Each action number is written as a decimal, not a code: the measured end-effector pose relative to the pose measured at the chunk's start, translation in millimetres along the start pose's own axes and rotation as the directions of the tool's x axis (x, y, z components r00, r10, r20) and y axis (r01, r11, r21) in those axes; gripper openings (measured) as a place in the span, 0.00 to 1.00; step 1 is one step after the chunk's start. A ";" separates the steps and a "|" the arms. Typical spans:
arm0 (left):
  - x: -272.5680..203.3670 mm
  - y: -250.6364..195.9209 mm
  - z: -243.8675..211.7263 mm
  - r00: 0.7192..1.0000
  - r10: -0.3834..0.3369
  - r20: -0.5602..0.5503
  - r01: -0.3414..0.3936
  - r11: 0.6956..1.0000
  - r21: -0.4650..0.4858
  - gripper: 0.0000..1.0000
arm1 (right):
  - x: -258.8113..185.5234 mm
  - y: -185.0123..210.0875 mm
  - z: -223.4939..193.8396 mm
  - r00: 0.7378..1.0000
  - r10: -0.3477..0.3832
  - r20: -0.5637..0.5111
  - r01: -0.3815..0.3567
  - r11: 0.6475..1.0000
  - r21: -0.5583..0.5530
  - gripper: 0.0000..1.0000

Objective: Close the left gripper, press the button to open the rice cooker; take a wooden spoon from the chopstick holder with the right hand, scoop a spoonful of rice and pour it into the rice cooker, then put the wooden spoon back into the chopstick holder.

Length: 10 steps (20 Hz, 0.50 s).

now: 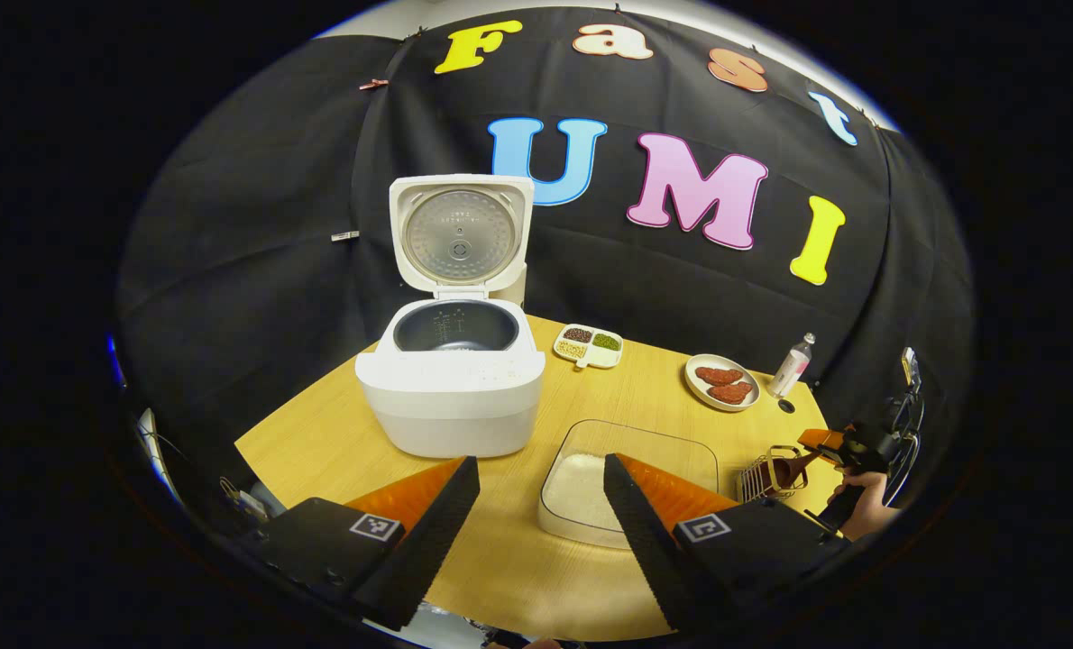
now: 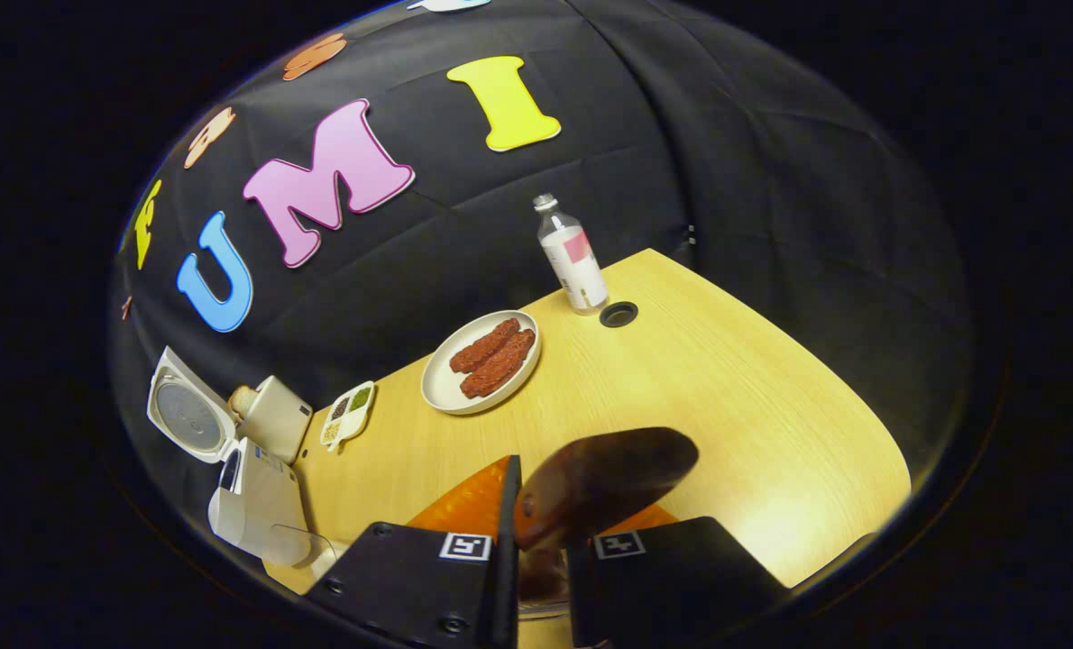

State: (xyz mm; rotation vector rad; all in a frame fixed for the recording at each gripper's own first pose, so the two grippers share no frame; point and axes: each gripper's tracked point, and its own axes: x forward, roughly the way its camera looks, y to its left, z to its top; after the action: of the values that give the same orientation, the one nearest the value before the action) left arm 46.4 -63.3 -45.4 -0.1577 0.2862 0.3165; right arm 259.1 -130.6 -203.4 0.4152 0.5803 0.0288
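Observation:
The white rice cooker (image 1: 451, 388) stands with its lid (image 1: 461, 233) raised and its dark inner pot showing. My left gripper (image 1: 541, 505) hovers open in front of it, nothing between its fingers. A clear container of rice (image 1: 591, 487) lies just right of the cooker. Farther right stands the wire chopstick holder (image 1: 765, 476), with the brown spoon bowl (image 1: 791, 469) at its top. My right gripper (image 1: 816, 451), held by a hand (image 1: 866, 505), is at that holder. In the right gripper view my right gripper (image 2: 541, 541) is shut on the wooden spoon (image 2: 604, 482). The open rice cooker (image 2: 257, 505) sits far left.
A plate of red-brown sausages (image 2: 482, 361), a small divided dish of beans (image 2: 347, 415), a plastic bottle (image 2: 573, 257) and a round cable hole (image 2: 619, 314) lie along the back of the wooden table (image 2: 753, 406). The black cloth wall rises behind.

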 end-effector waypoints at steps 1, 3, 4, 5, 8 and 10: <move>-2.3 -1.1 -1.2 1.000 -0.005 0.002 0.005 1.000 0.002 0.96 | 7.1 2.0 2.0 1.000 -0.002 -0.014 0.002 1.000 0.022 0.27; -3.8 -2.2 -5.9 1.000 -0.018 0.001 0.018 1.000 0.006 0.96 | 1.5 3.7 9.1 1.000 -0.003 -0.002 0.003 1.000 0.013 0.23; -3.8 -1.0 -8.5 1.000 -0.021 -0.001 0.021 1.000 0.004 0.96 | -2.2 8.0 13.9 1.000 0.006 0.012 -0.005 1.000 -0.003 0.22; -3.0 0.2 -11.6 1.000 -0.024 -0.004 0.024 1.000 0.000 0.96 | -9.4 13.3 18.9 1.000 0.010 0.022 -0.009 1.000 -0.020 0.22; -3.3 4.9 -8.4 0.999 -0.047 0.008 0.047 0.999 -0.013 0.96 | -27.9 29.0 40.0 0.998 0.023 0.063 -0.019 0.997 -0.072 0.22; -5.9 15.7 -4.9 0.998 -0.050 0.027 0.051 0.999 -0.015 0.96 | -44.5 41.5 50.9 0.996 0.030 0.087 -0.021 0.995 -0.097 0.22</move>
State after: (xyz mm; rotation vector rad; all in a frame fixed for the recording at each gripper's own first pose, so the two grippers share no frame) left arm 34.6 -51.3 -50.0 -0.1762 0.2526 0.2706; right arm 252.9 -117.8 -125.3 0.3288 0.4847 0.0625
